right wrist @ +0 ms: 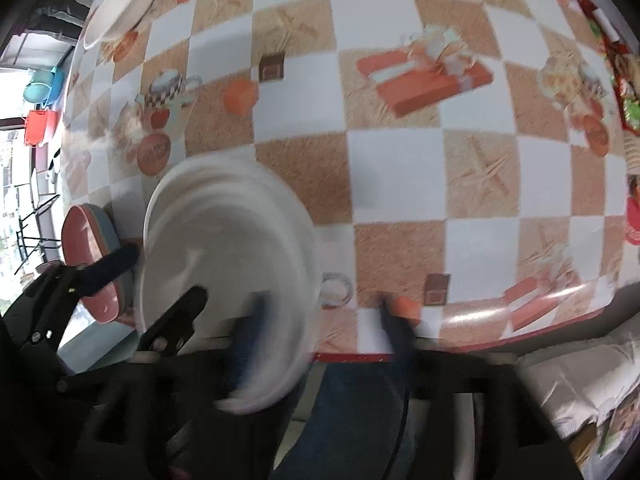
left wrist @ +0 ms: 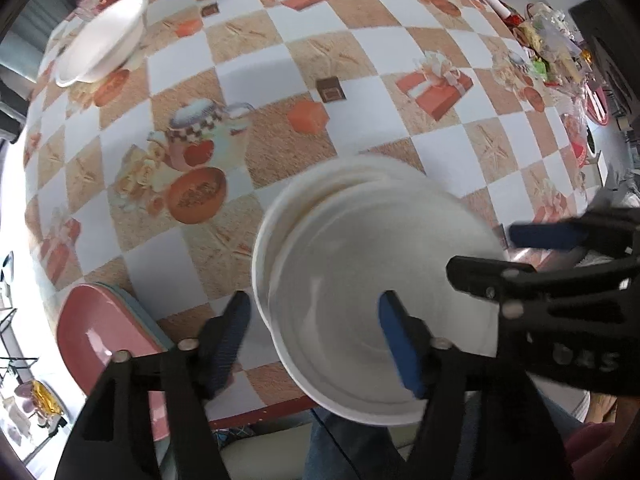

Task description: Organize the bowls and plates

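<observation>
A stack of white bowls (left wrist: 360,280) sits at the near edge of the checkered table; it also shows in the right wrist view (right wrist: 228,256), blurred. My left gripper (left wrist: 316,336) is open, its jaws straddling the stack's near left rim, one blue pad inside the top bowl. My right gripper (right wrist: 320,320) is open, its left finger over the stack's near right rim; it also shows in the left wrist view (left wrist: 520,252). A pink plate stack (left wrist: 100,336) lies to the left. Another white bowl (left wrist: 104,44) sits at the far left.
The table's red front edge (right wrist: 352,357) runs just under the bowls. Clutter of packets and small items (left wrist: 552,44) crowds the far right. A person's legs (right wrist: 352,420) are below the table edge.
</observation>
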